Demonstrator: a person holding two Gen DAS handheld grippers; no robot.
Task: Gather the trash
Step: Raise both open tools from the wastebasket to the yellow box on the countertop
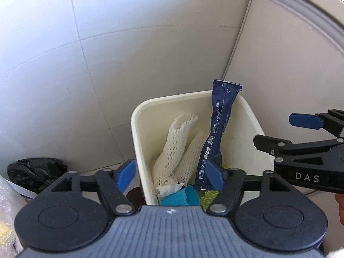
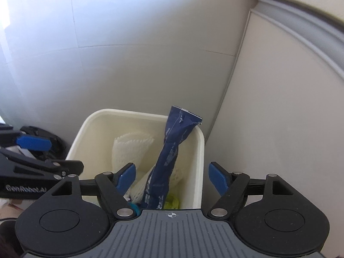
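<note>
Both wrist cameras look steeply down, along their own fingers, into the cream trash bin (image 1: 137,129) (image 2: 200,142) from close above. Both views share the bin, the blue wrapper (image 1: 217,133) (image 2: 172,150) and the tiled wall (image 1: 107,43) (image 2: 129,43). The left view sees the right gripper (image 1: 279,131) at 3 o'clock; the right view sees the left gripper (image 2: 58,152) at 9 o'clock.

Tiled kitchen corner
Pale grey wall tiles (image 1: 90,49) meet a white cabinet panel (image 2: 279,111) in soft daylight.

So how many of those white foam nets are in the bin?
2. One foam net stands at the back left of the bin; the other leans beside the blue wrapper. More may be buried underneath.
</note>
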